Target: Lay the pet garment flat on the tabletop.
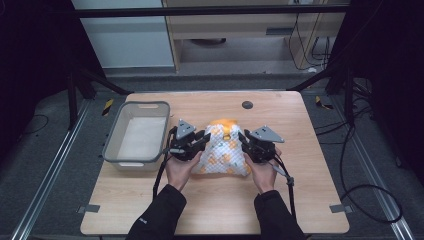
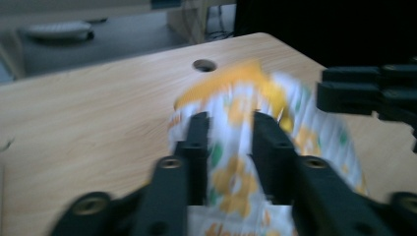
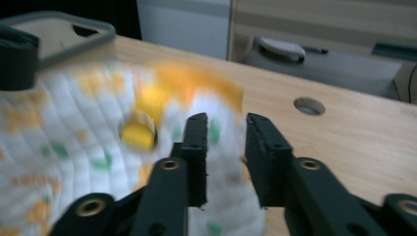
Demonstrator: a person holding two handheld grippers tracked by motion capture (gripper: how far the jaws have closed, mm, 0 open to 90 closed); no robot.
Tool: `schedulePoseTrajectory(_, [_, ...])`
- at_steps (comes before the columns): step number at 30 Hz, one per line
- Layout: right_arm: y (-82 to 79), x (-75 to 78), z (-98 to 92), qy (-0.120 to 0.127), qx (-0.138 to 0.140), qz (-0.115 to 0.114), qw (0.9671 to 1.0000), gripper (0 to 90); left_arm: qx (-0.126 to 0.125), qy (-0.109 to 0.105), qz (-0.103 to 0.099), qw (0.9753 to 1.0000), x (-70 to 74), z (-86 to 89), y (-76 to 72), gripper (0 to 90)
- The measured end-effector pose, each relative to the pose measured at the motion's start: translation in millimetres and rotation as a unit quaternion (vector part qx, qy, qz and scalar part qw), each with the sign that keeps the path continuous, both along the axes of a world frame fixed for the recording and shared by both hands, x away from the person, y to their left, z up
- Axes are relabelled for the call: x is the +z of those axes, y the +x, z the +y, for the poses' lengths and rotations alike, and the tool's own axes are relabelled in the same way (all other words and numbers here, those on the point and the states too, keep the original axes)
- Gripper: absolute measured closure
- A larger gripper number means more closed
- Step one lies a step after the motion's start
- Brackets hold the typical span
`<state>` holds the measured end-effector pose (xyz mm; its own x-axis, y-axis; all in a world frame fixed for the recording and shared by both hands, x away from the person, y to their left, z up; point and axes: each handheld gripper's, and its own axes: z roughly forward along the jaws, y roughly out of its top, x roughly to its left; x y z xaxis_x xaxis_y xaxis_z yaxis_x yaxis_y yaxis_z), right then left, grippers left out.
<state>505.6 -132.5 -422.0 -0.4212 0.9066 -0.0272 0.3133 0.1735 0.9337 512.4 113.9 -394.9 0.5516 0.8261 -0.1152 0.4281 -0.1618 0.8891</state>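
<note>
We see the left gripper (image 1: 200,141) and right gripper (image 1: 247,141) each pinching the quilted cloth (image 1: 223,152) beside a grey basin (image 1: 113,136).

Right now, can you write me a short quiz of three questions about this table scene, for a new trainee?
1. True or false: the grey bin lies to the left of the patterned cloth.
2. What does the left claw have between its jaws?
A. the cloth
B. the bin's rim
C. a cable
3. Fill in: the right claw has its jaws around the cloth's ____ side, seen from the high view.

Key: 1 true; 2 A; 3 right.
</note>
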Motion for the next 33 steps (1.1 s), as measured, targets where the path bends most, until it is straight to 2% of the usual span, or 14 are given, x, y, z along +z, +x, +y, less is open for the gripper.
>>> schedulePoseTrajectory(1, [3.7,-3.4,-1.1,-0.002,-0.006,0.009,0.9999,68.1,0.003,-0.006,0.005,1.0000,-0.8,3.0,1.2,59.7])
schedulePoseTrajectory(2, [3.2,-5.4,-5.6,-0.005,-0.004,0.014,0.9999,63.7,0.010,-0.003,-0.001,0.9999,-1.4,11.9,-1.2,53.4])
schedulePoseTrajectory(5, [-0.1,-5.6,-11.4,-0.014,0.004,0.016,0.9998,61.0,0.014,0.005,-0.009,0.9998,-0.8,21.8,-6.7,48.4])
schedulePoseTrajectory(8, [-10.6,-4.2,-28.4,-0.014,0.019,0.029,0.9993,54.6,0.010,0.007,-0.007,0.9999,-0.4,35.5,-15.7,44.4])
schedulePoseTrajectory(11, [-17.5,-3.2,-35.8,-0.019,0.032,0.035,0.9987,52.0,-0.004,0.024,-0.005,0.9997,-4.1,46.7,-28.9,43.4])
schedulePoseTrajectory(16, [-43.6,-4.9,-51.6,-0.015,0.074,0.047,0.9961,48.1,-0.015,0.052,0.002,0.9985,-14.3,58.1,-44.5,41.3])
schedulePoseTrajectory(20, [-55.6,-7.6,-55.5,-0.016,0.089,0.052,0.9946,47.1,-0.025,0.085,0.004,0.9961,-25.4,66.1,-59.5,40.6])
schedulePoseTrajectory(23, [-67.8,-16.7,-59.1,-0.020,0.108,0.062,0.9920,46.4,-0.032,0.092,0.012,0.9952,-37.1,71.6,-68.8,40.2])
schedulePoseTrajectory(27, [-70.9,-26.4,-60.0,-0.023,0.113,0.076,0.9905,46.4,-0.033,0.089,0.019,0.9953,-49.1,74.2,-72.4,40.5])
schedulePoseTrajectory(28, [-69.4,-33.1,-59.1,-0.024,0.113,0.087,0.9895,46.4,-0.035,0.104,0.028,0.9936,-55.5,73.1,-71.8,40.6])
schedulePoseTrajectory(30, [-67.0,-39.2,-56.7,-0.030,0.115,0.097,0.9882,46.4,-0.036,0.102,0.032,0.9936,-59.3,72.7,-71.1,42.1])
schedulePoseTrajectory(31, [-66.0,-41.6,-55.6,-0.031,0.116,0.101,0.9876,46.6,-0.043,0.106,0.043,0.9925,-64.2,70.0,-69.1,42.5])
schedulePoseTrajectory(32, [-66.0,-41.6,-55.6,-0.031,0.116,0.101,0.9876,46.6,-0.043,0.106,0.043,0.9925,-64.2,70.0,-69.1,42.9])
schedulePoseTrajectory(33, [-62.7,-47.8,-52.7,-0.033,0.122,0.109,0.9860,47.0,-0.048,0.116,0.045,0.9911,-69.5,65.9,-67.7,43.9])
